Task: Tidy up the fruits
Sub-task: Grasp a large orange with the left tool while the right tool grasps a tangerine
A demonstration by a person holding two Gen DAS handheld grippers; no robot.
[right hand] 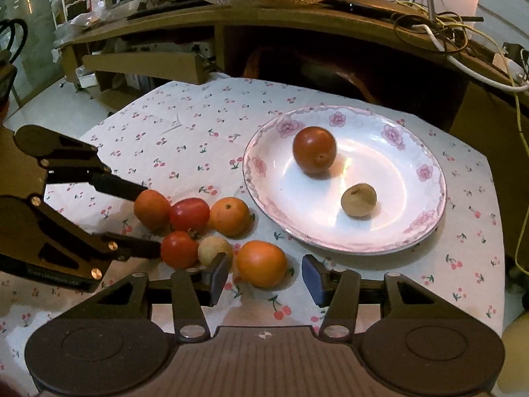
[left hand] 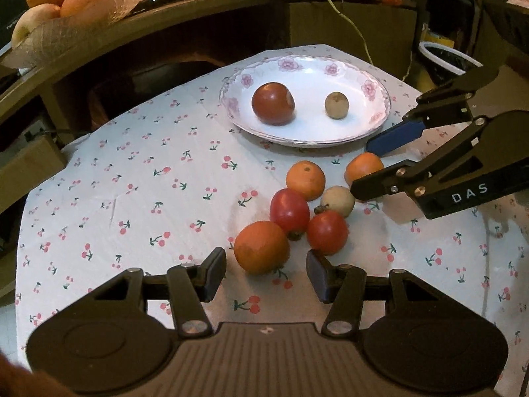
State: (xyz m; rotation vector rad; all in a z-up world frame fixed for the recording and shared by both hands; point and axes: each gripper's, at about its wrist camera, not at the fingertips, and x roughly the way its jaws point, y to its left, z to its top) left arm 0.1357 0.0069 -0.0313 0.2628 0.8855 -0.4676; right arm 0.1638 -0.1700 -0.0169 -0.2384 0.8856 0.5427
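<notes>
Cherry-print tablecloth [left hand: 132, 172] covers the table. Left gripper [left hand: 266, 273] is spread, an orange [left hand: 262, 247] just ahead between its fingers. Right gripper [right hand: 266, 276] gapes around another orange [right hand: 262, 263]. Beyond both, tomatoes and pale fruit cluster; farther, a plate [right hand: 426, 205] holds two fruits.

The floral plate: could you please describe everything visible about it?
The plate is a glossy white oval dish, apparently ceramic, with pink flowers around a scalloped rim. It lies flat on the cherry-print tablecloth, holding a dark red tomato and a small tan fruit, set apart. Neither gripper touches it.
</notes>
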